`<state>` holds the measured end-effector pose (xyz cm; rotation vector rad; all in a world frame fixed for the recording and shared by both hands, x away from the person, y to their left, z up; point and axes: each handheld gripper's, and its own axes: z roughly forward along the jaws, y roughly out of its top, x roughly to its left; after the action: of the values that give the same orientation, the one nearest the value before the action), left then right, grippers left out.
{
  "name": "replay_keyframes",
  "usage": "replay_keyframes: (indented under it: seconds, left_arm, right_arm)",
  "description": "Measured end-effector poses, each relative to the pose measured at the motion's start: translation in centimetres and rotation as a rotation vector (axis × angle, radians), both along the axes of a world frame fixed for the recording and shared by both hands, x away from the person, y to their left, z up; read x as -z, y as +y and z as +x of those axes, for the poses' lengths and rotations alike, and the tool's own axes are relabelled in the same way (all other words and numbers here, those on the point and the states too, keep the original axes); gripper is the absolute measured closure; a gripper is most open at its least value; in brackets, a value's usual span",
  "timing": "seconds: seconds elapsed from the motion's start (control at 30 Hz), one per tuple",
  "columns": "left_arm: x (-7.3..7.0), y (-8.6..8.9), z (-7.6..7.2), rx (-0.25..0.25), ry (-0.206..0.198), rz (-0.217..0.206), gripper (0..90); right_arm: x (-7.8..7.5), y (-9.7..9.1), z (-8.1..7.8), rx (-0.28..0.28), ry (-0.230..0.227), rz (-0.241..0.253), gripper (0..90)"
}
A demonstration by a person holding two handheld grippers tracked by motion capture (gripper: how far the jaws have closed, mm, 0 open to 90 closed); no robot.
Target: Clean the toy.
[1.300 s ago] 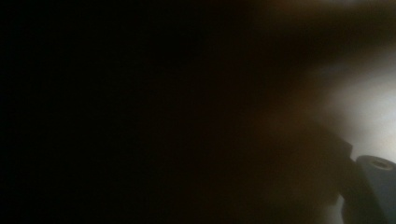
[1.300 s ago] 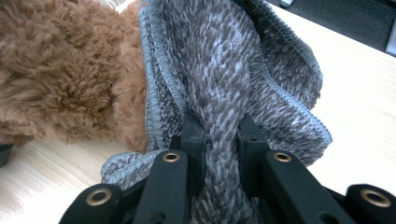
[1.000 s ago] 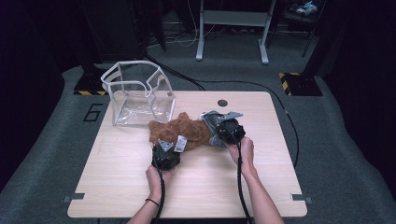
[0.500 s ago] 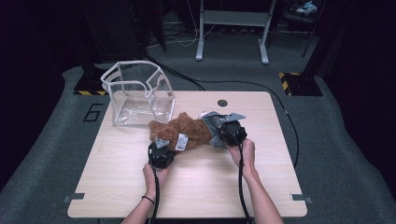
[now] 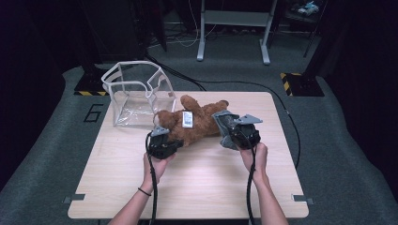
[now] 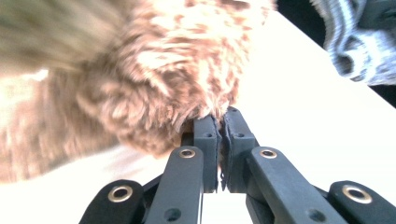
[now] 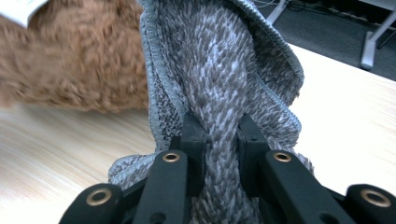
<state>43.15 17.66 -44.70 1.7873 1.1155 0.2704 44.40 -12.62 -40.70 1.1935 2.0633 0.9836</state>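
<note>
A brown teddy bear [image 5: 199,125] with a white tag [image 5: 187,118] lies across the middle of the wooden table [image 5: 202,187]. My left gripper [image 5: 172,138] is shut on a tuft of fur at the bear's near left end; in the left gripper view the jaws [image 6: 220,119] pinch the fur of the bear [image 6: 163,70]. A grey knitted garment [image 5: 221,118] sits at the bear's right end. My right gripper [image 5: 227,126] is shut on it, with the knit [image 7: 224,60] bunched between the jaws [image 7: 219,123] and the bear [image 7: 70,60] just behind.
A clear plastic box [image 5: 136,93] with an open top stands at the table's back left corner, close to the bear. Cables trail from both grippers toward the front edge. A metal stand [image 5: 234,28] is on the floor beyond the table.
The left gripper has closed on the bear's fur and risen a little. The right gripper has shifted slightly with the grey knit still in it.
</note>
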Motion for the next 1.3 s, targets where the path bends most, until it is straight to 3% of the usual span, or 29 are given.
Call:
replay_keyframes:
  seconds: [0.27,0.4,0.47,0.57,0.63,0.8,0.97,1.1,1.2,1.23,1.3]
  left_arm:
    - [-2.4,-0.2,-0.5,0.101,-0.045,-0.050,86.8]
    - [-2.9,0.1,-0.8,0.152,-0.029,-0.097,86.8]
    - [-2.8,0.5,-1.0,0.161,-0.018,-0.135,86.8]
    - [-2.4,1.4,-1.0,0.155,-0.003,-0.142,86.7]
    - [-2.1,2.4,-0.8,0.124,0.007,-0.142,86.7]
    - [-1.9,3.9,0.0,0.017,-0.003,-0.079,85.9]
    - [-2.0,3.7,0.5,-0.055,-0.045,0.043,81.3]
    - [-2.2,3.5,0.6,-0.124,-0.086,0.147,57.4]
    - [-1.9,3.4,0.9,-0.151,-0.084,0.171,47.3]
    - [-1.8,3.4,1.0,-0.149,-0.090,0.171,47.9]
    - [-1.7,3.3,1.0,-0.147,-0.102,0.176,62.4]
  right_arm:
    - [-0.1,-0.7,-0.3,0.020,0.003,0.013,77.3]
    - [-0.2,-0.6,-0.4,0.020,0.000,0.013,77.3]
    - [-0.4,-0.6,-0.5,0.015,-0.006,0.014,77.3]
    - [-0.7,-0.4,-0.7,0.011,-0.005,0.013,77.3]
    - [-0.9,-0.3,-0.7,0.001,-0.010,0.002,77.3]
    - [-1.1,0.6,-0.2,-0.015,-0.001,-0.011,77.3]
    - [-0.6,1.8,0.4,-0.023,0.021,-0.016,77.3]
    - [-0.1,2.5,0.8,-0.033,0.040,-0.030,77.2]
    - [-0.2,3.0,1.0,-0.054,0.026,-0.033,77.2]
    - [-0.3,3.3,1.0,-0.059,0.025,-0.028,77.2]
    - [-0.6,4.2,1.0,-0.084,0.022,-0.022,77.2]
